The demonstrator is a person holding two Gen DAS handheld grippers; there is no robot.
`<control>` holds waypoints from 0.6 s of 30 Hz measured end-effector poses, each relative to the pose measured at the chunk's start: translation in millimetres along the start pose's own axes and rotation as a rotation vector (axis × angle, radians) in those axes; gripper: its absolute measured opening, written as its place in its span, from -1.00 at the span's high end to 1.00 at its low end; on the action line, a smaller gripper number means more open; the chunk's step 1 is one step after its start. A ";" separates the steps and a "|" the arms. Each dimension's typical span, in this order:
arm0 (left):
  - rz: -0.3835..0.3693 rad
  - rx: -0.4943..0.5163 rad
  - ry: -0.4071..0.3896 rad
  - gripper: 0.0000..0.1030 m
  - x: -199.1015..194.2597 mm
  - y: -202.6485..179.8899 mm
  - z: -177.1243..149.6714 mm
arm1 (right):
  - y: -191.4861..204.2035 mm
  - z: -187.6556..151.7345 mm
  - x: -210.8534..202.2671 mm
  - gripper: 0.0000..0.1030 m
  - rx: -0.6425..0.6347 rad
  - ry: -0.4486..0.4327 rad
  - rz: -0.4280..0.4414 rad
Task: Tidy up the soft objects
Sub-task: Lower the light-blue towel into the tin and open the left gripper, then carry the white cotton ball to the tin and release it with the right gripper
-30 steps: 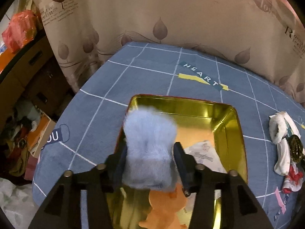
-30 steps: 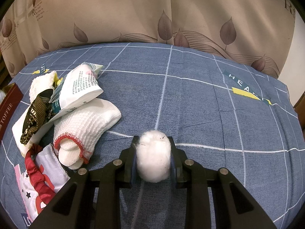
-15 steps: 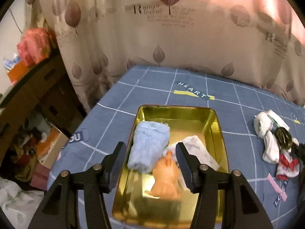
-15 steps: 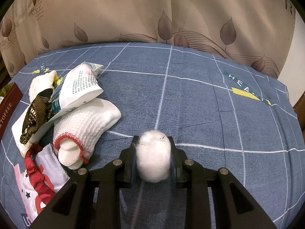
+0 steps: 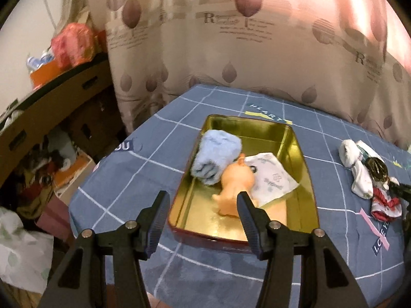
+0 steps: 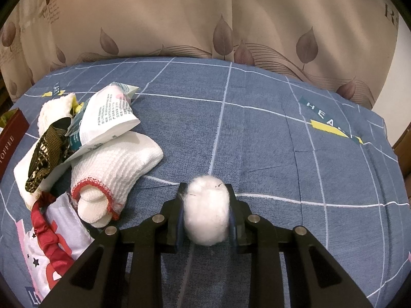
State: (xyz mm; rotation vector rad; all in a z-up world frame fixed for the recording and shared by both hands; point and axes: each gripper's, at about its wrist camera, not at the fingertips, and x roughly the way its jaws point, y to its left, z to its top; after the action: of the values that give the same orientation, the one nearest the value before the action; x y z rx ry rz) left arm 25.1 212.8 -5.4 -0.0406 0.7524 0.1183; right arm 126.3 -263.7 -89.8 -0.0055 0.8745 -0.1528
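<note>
In the left wrist view a gold tin tray (image 5: 304, 174) lies on the blue checked cloth. Inside it rest a rolled light-blue fluffy cloth (image 5: 217, 154), an orange soft toy (image 5: 235, 183) and a white printed packet (image 5: 272, 179). My left gripper (image 5: 203, 205) hangs open and empty above the tray's near left corner. My right gripper (image 6: 206, 211) is shut on a white cotton ball (image 6: 206, 217) just above the cloth. A pile of soft things lies to its left: a white knitted sock with a red cuff (image 6: 115, 172), a white packet (image 6: 108, 118) and a red scrunchie (image 6: 48, 225).
A leaf-patterned curtain (image 5: 231, 38) hangs behind the table. Cardboard boxes and clutter (image 5: 38, 141) fill the floor beyond the table's left edge. The same pile of soft things (image 5: 364, 172) shows right of the tray. The tray's dark red side (image 6: 10, 141) shows at the far left.
My left gripper has let go of the light-blue cloth, which now lies in the tray, and has pulled back and up, empty. The right gripper and its cotton ball have not moved.
</note>
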 end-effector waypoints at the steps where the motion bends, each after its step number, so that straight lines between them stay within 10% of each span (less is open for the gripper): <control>1: -0.001 -0.010 0.004 -0.08 1.5 4.1 -0.5 | 1.1 -0.1 -0.2 0.51 -0.004 0.000 -0.004; 12: 0.027 -0.121 0.024 -0.08 11.1 38.6 0.5 | 22.4 15.2 -33.8 0.55 0.014 -0.048 -0.076; 18: 0.034 -0.109 0.042 -0.08 16.8 37.9 0.2 | 73.5 31.1 -74.5 0.55 -0.058 -0.113 0.067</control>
State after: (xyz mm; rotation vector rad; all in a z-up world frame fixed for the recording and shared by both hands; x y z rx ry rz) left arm 32.8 252.0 -16.5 -0.1342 0.7887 0.1912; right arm 112.7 -182.7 -17.9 -0.0382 0.7651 -0.0637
